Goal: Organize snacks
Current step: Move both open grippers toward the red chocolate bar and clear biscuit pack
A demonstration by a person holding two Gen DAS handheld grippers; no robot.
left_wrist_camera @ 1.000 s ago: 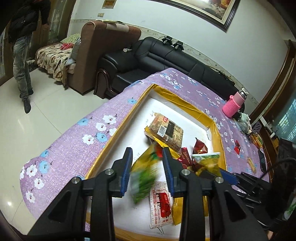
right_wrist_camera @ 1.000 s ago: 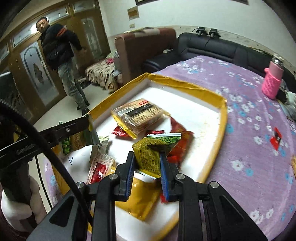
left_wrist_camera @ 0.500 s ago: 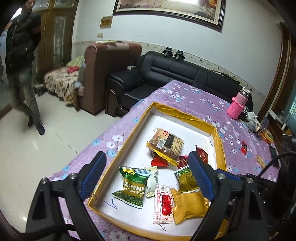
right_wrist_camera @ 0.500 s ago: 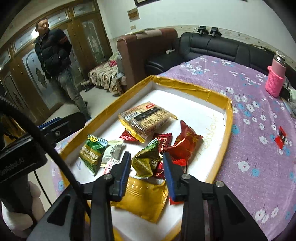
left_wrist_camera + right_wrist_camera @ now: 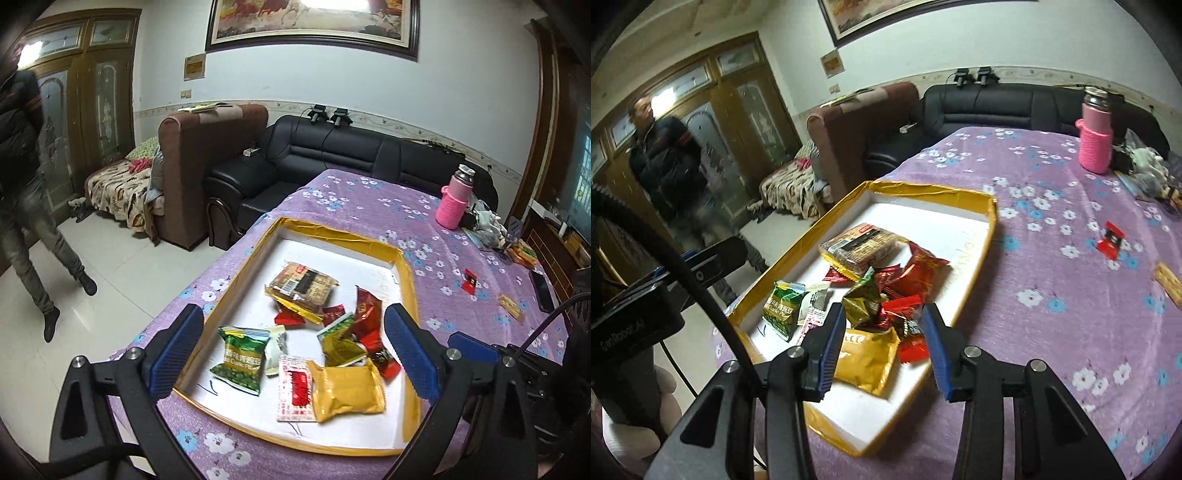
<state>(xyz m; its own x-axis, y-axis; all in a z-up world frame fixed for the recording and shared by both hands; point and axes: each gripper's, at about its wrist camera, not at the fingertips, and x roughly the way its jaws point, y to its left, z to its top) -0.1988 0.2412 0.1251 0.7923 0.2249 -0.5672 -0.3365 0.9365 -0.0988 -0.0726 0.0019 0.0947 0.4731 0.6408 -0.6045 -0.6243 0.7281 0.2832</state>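
— Gold-edged tray (image 5: pixel 405 280), white inside, lies on the purple flowered tablecloth (image 5: pixel 369 199). Contents?

— One green garlic-pea packet (image 5: pixel 239 360) at the near left, flat, label up. One small white sachet (image 5: pixel 276 345) touching its right side. One white packet with a red label (image 5: pixel 296 387), one plain gold pouch (image 5: pixel 347 391) overlapping it. One green-gold packet (image 5: pixel 862 301), crumpled, standing on the pile. One clear-wrapped brown cake pack (image 5: pixel 301 286) farther back. Red wrappers around it: several, exact count unclear where they overlap.

— Grippers?

— Left gripper (image 5: pixel 293 354): jaws have just been opening, now spread wide above the tray, nothing between them. Right gripper (image 5: pixel 882 345): jaws have just been parting, moderately apart, over the gold pouch, pads pressing on nothing.

— Elsewhere?

— One pink-sleeved flask (image 5: pixel 452 203) at the table's far side.
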